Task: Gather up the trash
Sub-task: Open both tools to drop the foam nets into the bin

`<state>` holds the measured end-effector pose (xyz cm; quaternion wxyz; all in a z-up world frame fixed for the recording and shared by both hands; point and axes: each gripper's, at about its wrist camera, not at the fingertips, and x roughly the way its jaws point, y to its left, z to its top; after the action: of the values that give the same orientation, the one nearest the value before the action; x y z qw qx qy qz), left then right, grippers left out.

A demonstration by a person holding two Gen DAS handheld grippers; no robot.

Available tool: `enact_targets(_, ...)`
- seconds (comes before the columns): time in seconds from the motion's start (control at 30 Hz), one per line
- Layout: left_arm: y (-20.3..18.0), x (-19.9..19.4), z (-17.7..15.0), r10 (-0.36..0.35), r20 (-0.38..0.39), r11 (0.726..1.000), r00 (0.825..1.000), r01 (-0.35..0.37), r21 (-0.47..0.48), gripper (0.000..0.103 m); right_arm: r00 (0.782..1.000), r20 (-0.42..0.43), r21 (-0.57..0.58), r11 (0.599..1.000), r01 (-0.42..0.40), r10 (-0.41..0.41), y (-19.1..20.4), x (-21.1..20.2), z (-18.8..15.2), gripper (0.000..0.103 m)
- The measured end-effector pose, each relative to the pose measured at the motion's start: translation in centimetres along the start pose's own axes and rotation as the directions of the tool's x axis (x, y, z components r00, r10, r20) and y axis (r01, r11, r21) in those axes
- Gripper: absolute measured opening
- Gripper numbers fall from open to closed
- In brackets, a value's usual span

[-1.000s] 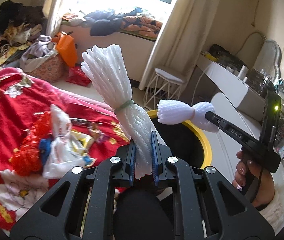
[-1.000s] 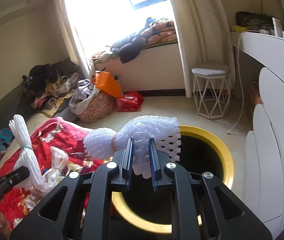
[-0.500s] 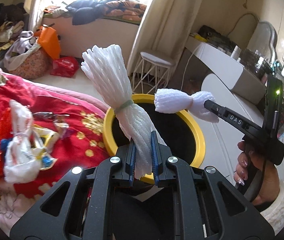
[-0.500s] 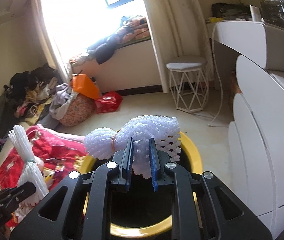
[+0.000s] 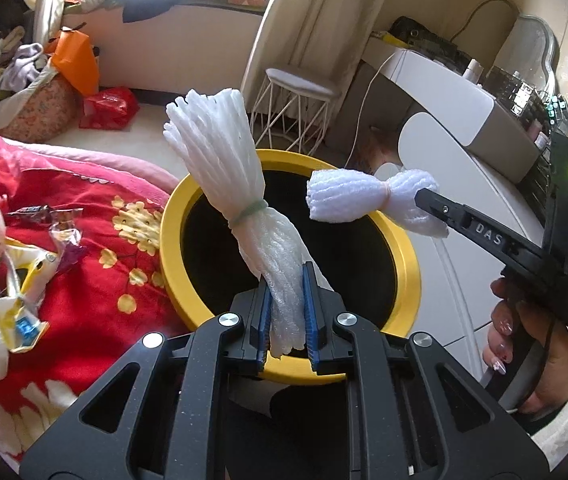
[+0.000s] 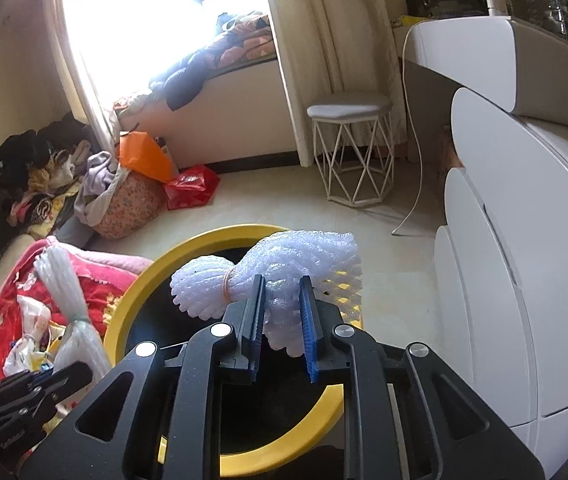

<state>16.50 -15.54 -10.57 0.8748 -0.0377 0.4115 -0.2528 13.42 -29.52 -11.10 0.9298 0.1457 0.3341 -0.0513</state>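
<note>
Left wrist view, read left to right: at 9 o'clock you see the bed (image 5: pixel 95 276) under its red flowered cover, with a heap of wrappers (image 5: pixel 7 288) lying on it that is not yet collected. At centre your left gripper (image 5: pixel 287 316) has its fingers clamped on the lower end of the long foam net bundle (image 5: pixel 239 216); the blue pads press its sides and the opening is only just easing. The bundle's long axis runs from the fingers up toward 11 o'clock, a green band cinching its waist, and its whole length stands over the black mouth of the yellow bin (image 5: pixel 404 252). At 3 o'clock your right gripper (image 5: pixel 424 200), carried in your hand (image 5: pixel 532 344), holds the short foam net bundle (image 5: pixel 360 200) with its long axis lying level from 3 toward 9 o'clock, also over the bin mouth. Right wrist view: the fingers stand on either side of that short bundle (image 6: pixel 279 284), touching it, and they are opening. The bin's rim (image 6: pixel 171 252) curves from 8 through 12 o'clock beneath it. The relation that governs the release: both bundles hang directly above the opening, so each should fall straight down inside. The right bundle sits nearer the far rim, so it is the likelier one to catch the edge.
</note>
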Motion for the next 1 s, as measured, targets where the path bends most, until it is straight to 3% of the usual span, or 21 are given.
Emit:
enact_targets(0.1, 0.2, 0.7, 0.2, -0.003, -0.016, 1.000, 1.000, 0.003, -0.006, 0.013, 1.000, -0.010, -0.009, 1.000, -0.012, 0.012, 0.4, 0.2, -0.2, 0.023)
enact_targets(0.13, 0.3, 0.7, 0.2, -0.001, -0.018, 1.000, 1.000, 0.000, -0.008, 0.022, 1.000, -0.011, -0.008, 1.000, -0.019, 0.019, 0.3, 0.2, -0.2, 0.027)
enact_targets(0.17, 0.3, 0.5, 0.3, 0.005, -0.015, 1.000, 1.000, -0.005, -0.008, 0.041, 1.000, -0.011, -0.008, 1.000, -0.024, 0.024, 0.4, 0.1, -0.2, 0.028)
enact_targets(0.23, 0.7, -0.1, 0.2, 0.018, 0.004, 1.000, 1.000, -0.018, -0.012, 0.057, 1.000, -0.007, -0.016, 0.999, -0.028, 0.028, 0.6, -0.1, -0.2, 0.034)
enact_targets(0.3, 1.1, -0.9, 0.1, 0.033, 0.019, 0.999, 0.999, -0.032, -0.019, 0.062, 1.000, 0.000, -0.013, 0.999, -0.030, 0.030, 0.7, -0.3, -0.3, 0.043)
enact_targets(0.33, 1.3, -1.3, 0.0, 0.041, 0.031, 0.999, 0.999, -0.040, -0.026, 0.070, 1.000, 0.002, -0.012, 0.999, -0.030, 0.030, 0.6, -0.3, -0.2, 0.047)
enact_targets(0.53, 2.3, -4.4, -0.7, 0.074, 0.107, 0.996, 0.991, -0.068, -0.058, 0.091, 0.998, 0.038, 0.001, 0.999, -0.047, 0.046, 1.3, -1.5, -0.3, 0.060)
enact_targets(0.83, 3.4, -8.9, -1.4, 0.177, 0.200, 0.984, 0.964, -0.165, -0.072, 0.092, 0.990, 0.111, -0.038, 0.996, -0.086, 0.090, 3.8, -4.0, -0.1, 0.079)
enact_targets(1.0, 4.5, -11.4, -1.4, 0.215, 0.237, 0.975, 0.947, -0.197, -0.100, 0.092, 0.983, 0.137, -0.066, 0.991, -0.113, 0.121, 5.8, -5.0, -0.6, 0.082)
